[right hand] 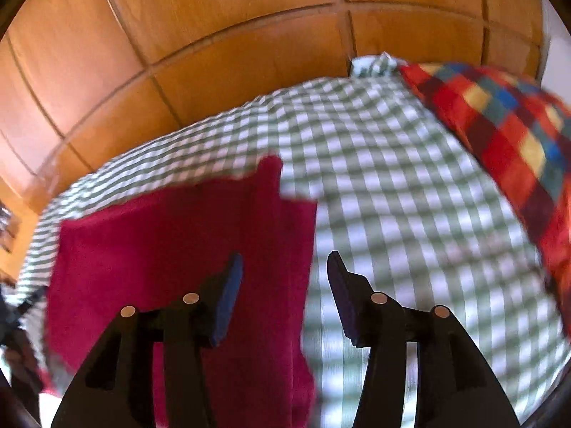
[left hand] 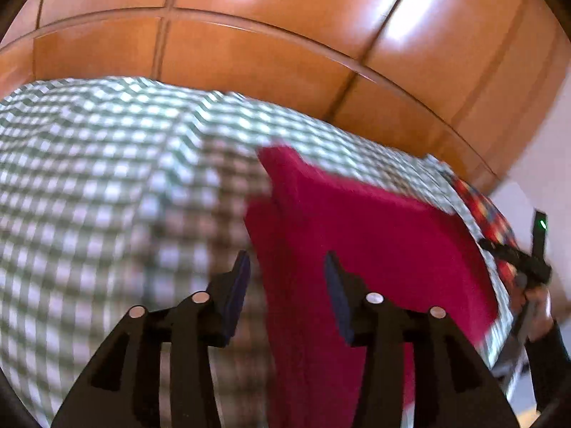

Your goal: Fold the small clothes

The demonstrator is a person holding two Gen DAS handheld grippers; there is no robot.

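Roughly, biggest first: bed with a green-check cover fills both views; a wooden wardrobe stands behind its far edge. It's the work surface, wide and flat enough to spread clothes.

Checked multicolour pillow lies at the bed's right end, clear of the folding zone, probably parked there to keep the middle free.

Red garment lies flat on the cover near the front edge, between the two claws. It looks partly folded: a narrower flap sticks up toward the far edge, with the wider body below. Long axis seems to run from the front edge toward the far edge, but blur makes the outline uncertain.

Left claw: jaws partly apart, nothing between the pads, poised over the garment's left edge. Right claw: same, partly apart and empty, straddling the garment's right edge. Neither grips cloth. My read is that the spacing suits pinching an edge next.

A hand holds the right claw in the left view.
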